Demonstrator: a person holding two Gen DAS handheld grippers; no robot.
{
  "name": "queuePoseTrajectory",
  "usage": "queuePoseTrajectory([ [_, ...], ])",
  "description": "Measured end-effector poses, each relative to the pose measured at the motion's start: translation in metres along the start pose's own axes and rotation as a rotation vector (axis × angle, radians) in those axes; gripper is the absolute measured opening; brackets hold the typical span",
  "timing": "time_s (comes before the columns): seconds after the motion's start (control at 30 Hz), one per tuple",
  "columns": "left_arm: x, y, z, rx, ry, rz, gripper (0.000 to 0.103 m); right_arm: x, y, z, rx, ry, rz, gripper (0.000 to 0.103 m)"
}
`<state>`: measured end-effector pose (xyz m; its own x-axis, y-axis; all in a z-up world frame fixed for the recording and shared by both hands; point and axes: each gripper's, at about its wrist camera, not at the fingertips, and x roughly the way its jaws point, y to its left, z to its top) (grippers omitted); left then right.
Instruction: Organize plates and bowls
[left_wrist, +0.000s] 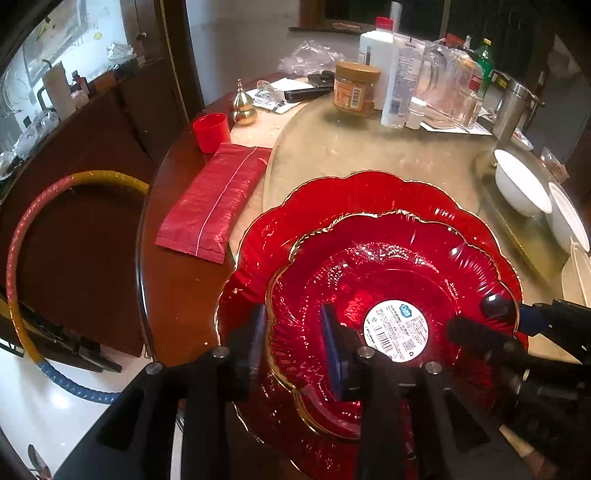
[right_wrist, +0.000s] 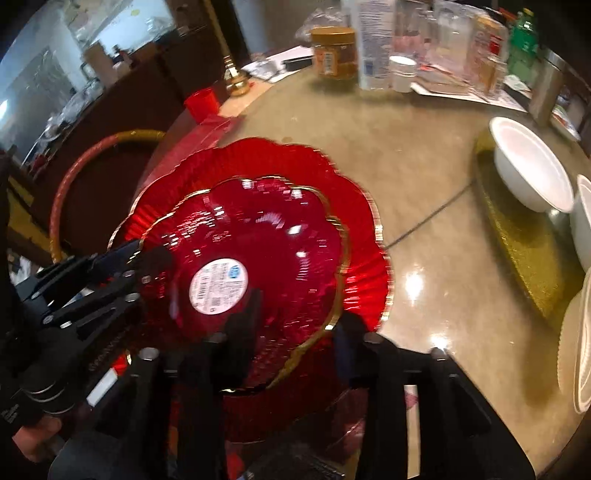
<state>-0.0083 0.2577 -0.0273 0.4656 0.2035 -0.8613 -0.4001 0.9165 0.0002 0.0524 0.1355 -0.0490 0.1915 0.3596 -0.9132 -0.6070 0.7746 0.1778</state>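
The smaller scalloped red glass plate with a gold rim (left_wrist: 388, 295), nested in the larger red glass plate (left_wrist: 332, 199), is straddled at its 8 o'clock rim by the open left gripper (left_wrist: 295, 347) and at 4 o'clock by the open right gripper (right_wrist: 295, 332).

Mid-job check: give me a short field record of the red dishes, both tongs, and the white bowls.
small red dish: nested in large red plate, sticker in its centre
left tongs: straddling small dish's near rim, grip unclear
right tongs: straddling its opposite rim, grip unclear
white bowls: apart, on gold mat at right
table: cluttered at far side
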Motion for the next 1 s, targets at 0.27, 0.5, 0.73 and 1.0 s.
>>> queuePoseTrajectory([
  [0.27, -0.019, 0.002, 0.002, -0.022, -0.071, -0.021, 0.062, -0.021, -0.007, -0.004, 0.026, -0.054, 0.031, 0.056],
  [0.5, -0.045, 0.016, 0.007, -0.140, -0.191, -0.052, 0.080, -0.052, -0.046, -0.021, 0.180, -0.187, 0.195, 0.069],
  [0.73, -0.050, -0.001, 0.030, -0.189, -0.178, -0.135, 0.081, -0.059, -0.130, -0.042, 0.515, -0.267, 0.373, 0.083],
  [1.0, -0.044, -0.073, 0.063, -0.078, -0.088, -0.264, 0.081, -0.050, -0.172, -0.054, 0.663, -0.317, 0.507, 0.083],
])
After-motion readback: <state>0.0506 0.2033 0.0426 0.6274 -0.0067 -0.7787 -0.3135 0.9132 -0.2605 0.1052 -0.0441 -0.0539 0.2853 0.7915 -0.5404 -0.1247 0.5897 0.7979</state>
